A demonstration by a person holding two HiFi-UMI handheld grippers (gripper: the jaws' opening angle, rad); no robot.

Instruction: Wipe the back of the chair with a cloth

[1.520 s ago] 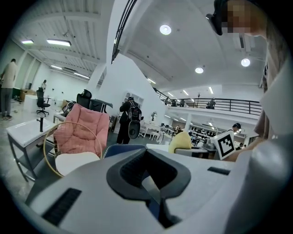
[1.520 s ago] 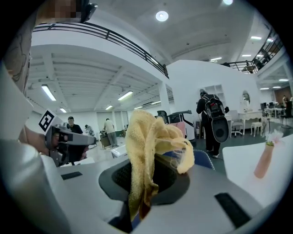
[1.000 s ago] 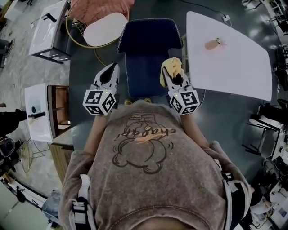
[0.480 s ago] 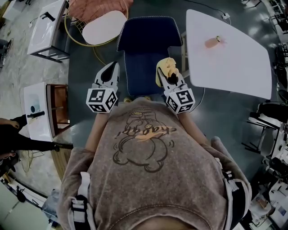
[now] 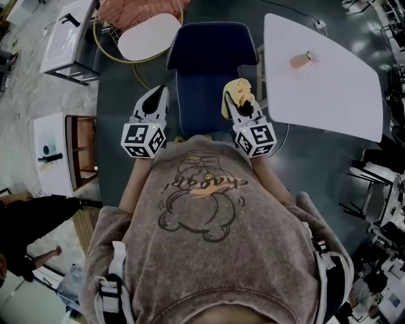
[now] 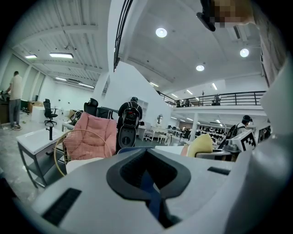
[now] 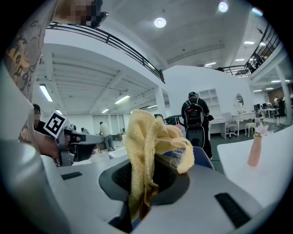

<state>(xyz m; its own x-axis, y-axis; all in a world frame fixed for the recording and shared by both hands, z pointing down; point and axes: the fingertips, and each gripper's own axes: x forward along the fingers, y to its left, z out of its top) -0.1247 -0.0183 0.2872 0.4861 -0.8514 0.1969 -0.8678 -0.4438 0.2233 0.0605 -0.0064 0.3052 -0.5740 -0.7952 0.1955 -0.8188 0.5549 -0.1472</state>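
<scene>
The blue chair [image 5: 209,69] stands right in front of me, its back nearest me, and both grippers are held at the back's top. My right gripper [image 5: 236,102] is shut on a yellow cloth [image 5: 238,92] at the right side of the chair back. In the right gripper view the yellow cloth [image 7: 145,146] bunches up out of the gripper [image 7: 142,194], with the blue chair [image 7: 202,157] just behind. My left gripper [image 5: 158,95] hovers beside the chair's left edge, holding nothing. In its own view the left gripper [image 6: 149,180] is shut, and the blue chair back [image 6: 131,148] shows past it.
A white table [image 5: 329,82] with a small pink vase [image 5: 299,61] is close on the right. A pink wire chair [image 5: 136,12] with a white seat pad [image 5: 149,37] stands ahead left. White desks [image 5: 66,38] and a wooden shelf unit [image 5: 79,155] line the left. A person [image 5: 31,221] walks at lower left.
The right gripper with the cloth has shifted slightly left and forward along the chair back. The left gripper has barely moved. A person has come in at the lower left.
</scene>
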